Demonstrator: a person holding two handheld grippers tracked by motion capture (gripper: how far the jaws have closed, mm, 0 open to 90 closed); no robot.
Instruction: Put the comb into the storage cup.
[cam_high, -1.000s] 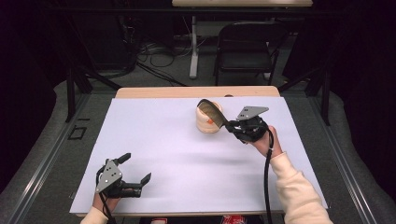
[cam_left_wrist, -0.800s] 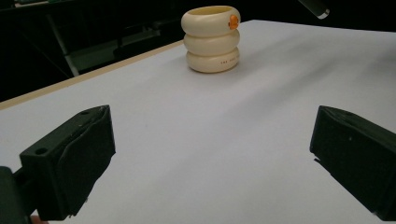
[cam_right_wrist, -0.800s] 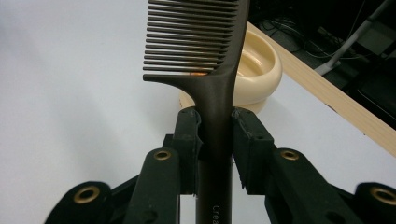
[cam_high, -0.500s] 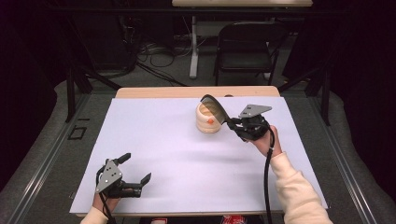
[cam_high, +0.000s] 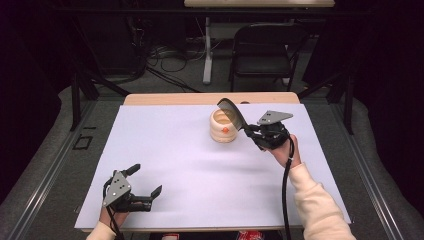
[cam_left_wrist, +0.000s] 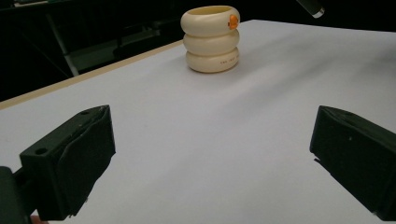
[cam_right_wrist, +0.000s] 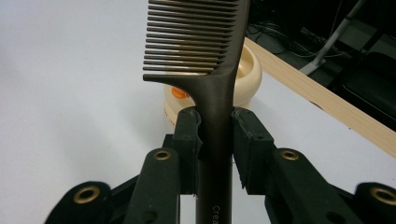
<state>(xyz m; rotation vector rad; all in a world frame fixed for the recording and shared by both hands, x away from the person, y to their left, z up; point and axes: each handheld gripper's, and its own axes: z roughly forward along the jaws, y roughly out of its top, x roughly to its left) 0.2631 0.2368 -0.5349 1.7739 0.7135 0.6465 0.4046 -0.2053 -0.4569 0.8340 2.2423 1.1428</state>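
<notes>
White tabletop (cam_high: 200, 165) — right gripper (cam_right_wrist: 215, 122) fingers pinched comb (cam_right_wrist: 201, 46) above ribbed cream holder (cam_high: 224, 126) near far edge; probably lowering comb in next. Left gripper (cam_high: 131, 187) spread, idle near front-left corner.

Right gripper (cam_right_wrist: 215, 135) clamped on a dark comb (cam_right_wrist: 205, 51) by its handle, teeth pointing left. Behind it, a cream ringed holder (cam_right_wrist: 250, 70) on the white worktop (cam_right_wrist: 70, 93).

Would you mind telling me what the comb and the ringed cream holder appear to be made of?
Comb: likely dark brown plastic, smooth with a soft sheen, evenly moulded teeth. Holder: probably glossy cream plastic or ceramic; highlights on its three rounded rings leave that open.
</notes>
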